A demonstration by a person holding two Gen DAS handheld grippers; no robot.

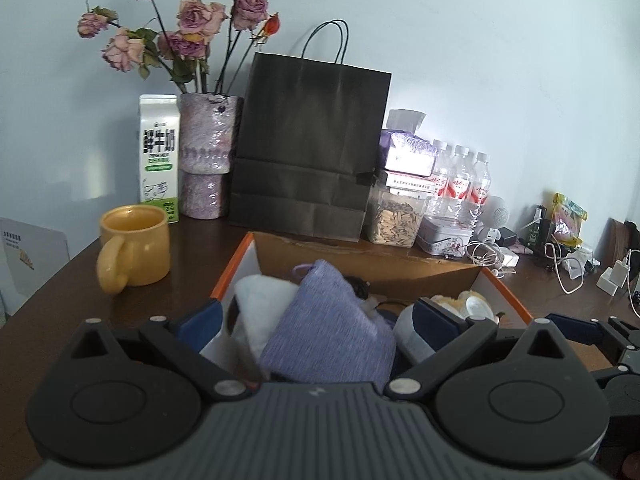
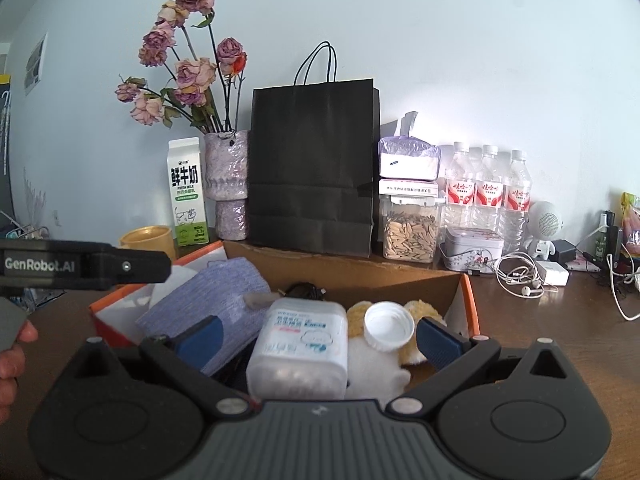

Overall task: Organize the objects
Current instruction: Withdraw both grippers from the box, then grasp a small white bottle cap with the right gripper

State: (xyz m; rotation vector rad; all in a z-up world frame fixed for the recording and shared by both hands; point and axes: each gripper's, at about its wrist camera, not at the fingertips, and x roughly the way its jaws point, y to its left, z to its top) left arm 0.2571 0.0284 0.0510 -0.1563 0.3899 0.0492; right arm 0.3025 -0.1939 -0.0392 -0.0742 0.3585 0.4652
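Observation:
An open cardboard box [image 1: 360, 258] with an orange rim sits on the dark wooden table. A purple fabric pouch [image 1: 332, 328] leans inside it beside a white soft item [image 1: 264, 304]. My left gripper [image 1: 316, 322] is open over the box, its fingers standing apart on either side of the pouch. In the right wrist view the box [image 2: 344, 268] also holds a white plastic container of cotton swabs [image 2: 298, 344], a white round lid [image 2: 390, 326] and a yellow-white plush [image 2: 420, 310]. My right gripper [image 2: 319, 340] hangs open above the container. The left gripper's body [image 2: 84, 266] shows at the left.
A yellow mug [image 1: 134, 250] stands left of the box. Along the wall are a milk carton [image 1: 158, 156], a vase of dried roses [image 1: 208, 152], a black paper bag [image 1: 312, 152], a seed jar [image 1: 396, 216], water bottles [image 1: 460, 184], a tin [image 2: 472, 252] and tangled cables [image 2: 520, 276].

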